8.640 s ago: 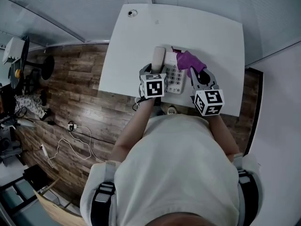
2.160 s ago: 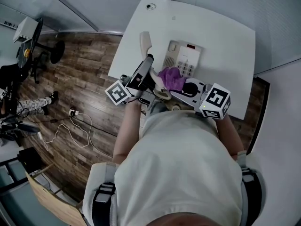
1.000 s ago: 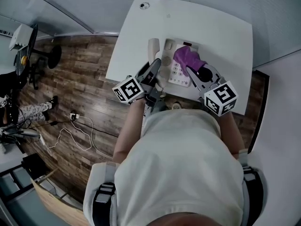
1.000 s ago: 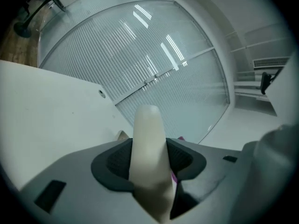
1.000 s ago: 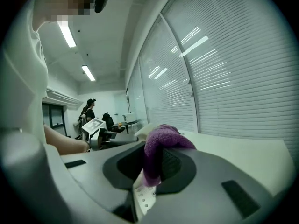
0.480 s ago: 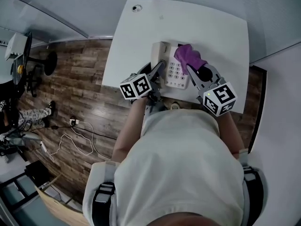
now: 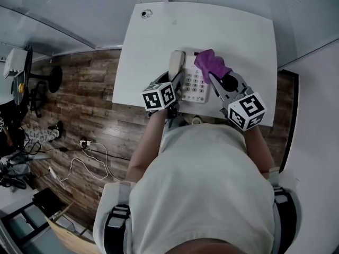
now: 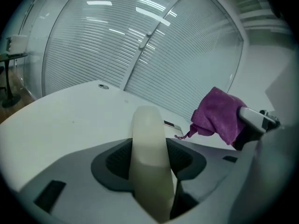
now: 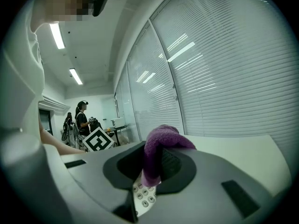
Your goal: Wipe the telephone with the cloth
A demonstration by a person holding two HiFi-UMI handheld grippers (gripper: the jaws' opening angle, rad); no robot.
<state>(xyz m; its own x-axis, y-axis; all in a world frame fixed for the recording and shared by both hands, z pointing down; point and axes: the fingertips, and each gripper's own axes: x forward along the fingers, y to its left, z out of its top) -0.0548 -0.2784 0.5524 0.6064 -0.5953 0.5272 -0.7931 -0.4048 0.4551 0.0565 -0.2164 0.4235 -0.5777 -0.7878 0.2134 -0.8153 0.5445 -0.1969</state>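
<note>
A cream telephone [image 7: 195, 83] lies on the white table [image 7: 238, 36]. Its handset [image 7: 176, 64] rests along the phone's left side, and my left gripper [image 7: 175, 76] is shut on it. In the left gripper view the handset [image 8: 149, 153] fills the gap of the left gripper [image 8: 150, 174]. My right gripper [image 7: 215, 77] is shut on a purple cloth [image 7: 210, 64], which sits over the phone's far right corner. In the right gripper view the cloth [image 9: 156, 150] hangs from the right gripper [image 9: 156, 167] above the keypad [image 9: 144, 196].
A round cable grommet [image 7: 146, 14] sits at the table's far left corner. Wooden floor [image 7: 85, 105] with cables lies left of the table. Glass walls with blinds [image 8: 140, 36] close in the far side. People [image 9: 83, 120] stand in the background room.
The handset, held beside the phone a second ago, has come right and down onto the phone's left side with my left gripper. The cloth has stayed over the phone's far right.
</note>
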